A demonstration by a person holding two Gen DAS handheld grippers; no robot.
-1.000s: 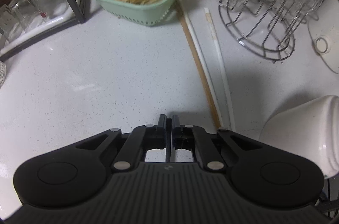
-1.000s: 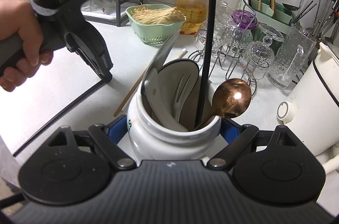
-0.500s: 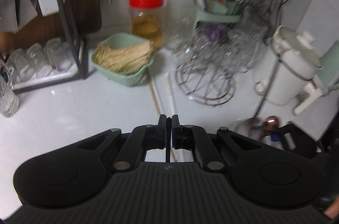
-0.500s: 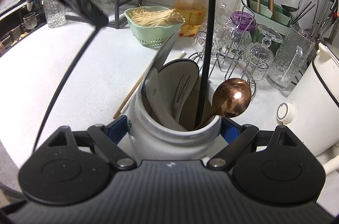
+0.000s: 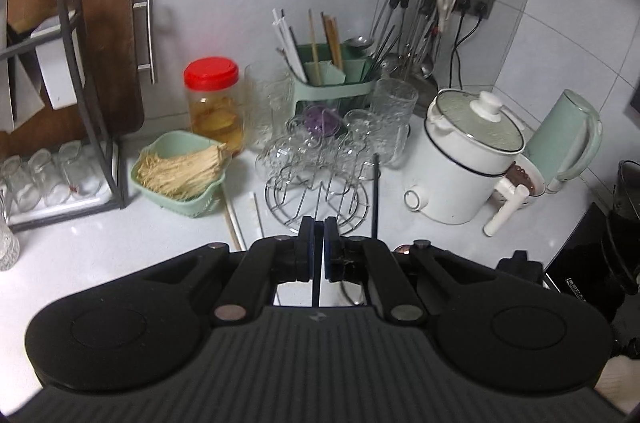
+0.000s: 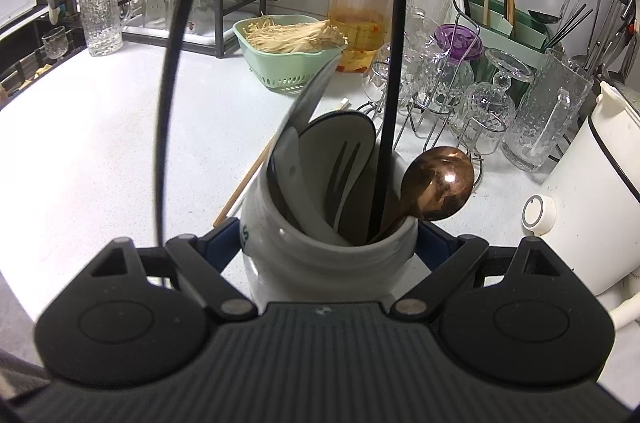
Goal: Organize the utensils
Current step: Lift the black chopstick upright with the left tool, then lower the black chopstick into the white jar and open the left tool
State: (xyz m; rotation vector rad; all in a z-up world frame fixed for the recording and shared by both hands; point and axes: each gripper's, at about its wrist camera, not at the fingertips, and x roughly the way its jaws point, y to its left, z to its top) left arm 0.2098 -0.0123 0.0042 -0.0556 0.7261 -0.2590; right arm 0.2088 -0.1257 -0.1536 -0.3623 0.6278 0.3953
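Right wrist view: the right gripper (image 6: 330, 243) has its blue-padded jaws set partway apart on either side of a white glazed ceramic utensil crock (image 6: 320, 259), the pads pressed against its walls, so the crock is held. The crock stands on the white speckled countertop (image 6: 100, 127) and carries a pale slotted spatula (image 6: 340, 167), a flat steel blade (image 6: 310, 99) leaning out to the left, a copper-coloured spoon (image 6: 438, 183) tipped to the right, and a thin black rod (image 6: 394, 63) rising straight up out of frame. A wooden chopstick (image 6: 244, 183) lies on the counter just left of the crock.

In the left wrist view the left gripper (image 5: 319, 247) is closed, its two pads all but touching with nothing visibly caught between them, above the counter.

Along the white tiled wall stand a mint-green plastic basket of pale enoki mushrooms (image 5: 182, 171), a clear jar with a red lid (image 5: 214, 99), a wire rack of upturned glasses (image 5: 320, 163), a green chopstick caddy (image 5: 332, 79), a white electric pot with a glass lid (image 5: 468, 159) and a pale green kettle (image 5: 568, 139). A wooden cutting board (image 5: 108, 43) leans against the wall behind a black metal rack (image 5: 80, 63).
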